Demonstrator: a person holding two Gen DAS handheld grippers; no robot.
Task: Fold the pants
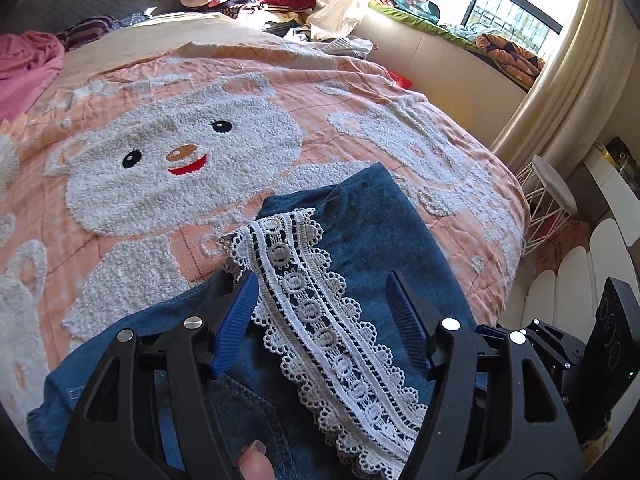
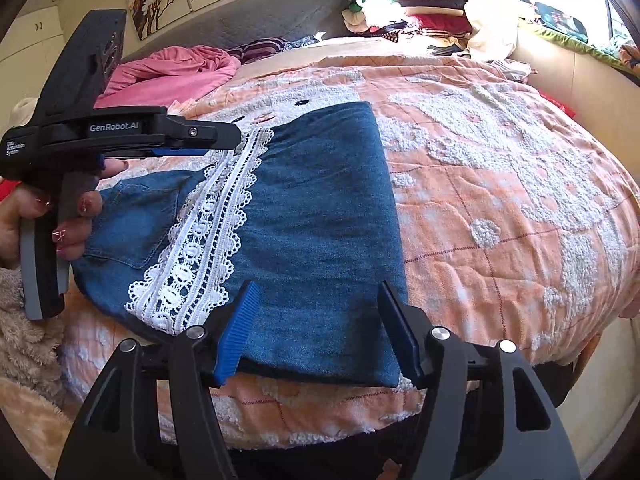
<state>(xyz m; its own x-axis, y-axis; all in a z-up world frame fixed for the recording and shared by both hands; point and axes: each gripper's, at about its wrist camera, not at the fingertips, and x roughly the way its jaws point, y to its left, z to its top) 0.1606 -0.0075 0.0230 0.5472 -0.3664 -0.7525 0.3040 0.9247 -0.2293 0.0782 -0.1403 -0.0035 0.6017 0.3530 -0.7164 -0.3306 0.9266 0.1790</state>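
The blue denim pants [image 1: 372, 232] lie folded into a compact rectangle on the bed, with a band of white lace trim [image 1: 320, 312] running across them. My left gripper [image 1: 322, 276] hovers just above the lace. Its jaws are wide apart and the pads grip nothing. In the right wrist view the same pants [image 2: 320, 200] and lace [image 2: 212, 232] lie in front of my right gripper [image 2: 318, 284]. It stands open over the near folded edge, with denim below its pads but not pinched. The left gripper [image 2: 224, 142] appears there from the side, held by a hand [image 2: 72, 216].
The pants rest on a peach bedspread with a white bear [image 1: 180, 140], near the bed's front edge. A pink garment [image 2: 172, 72] and a pile of clothes [image 2: 408, 12] lie at the far side. A white stool [image 1: 552, 200] stands beside the bed.
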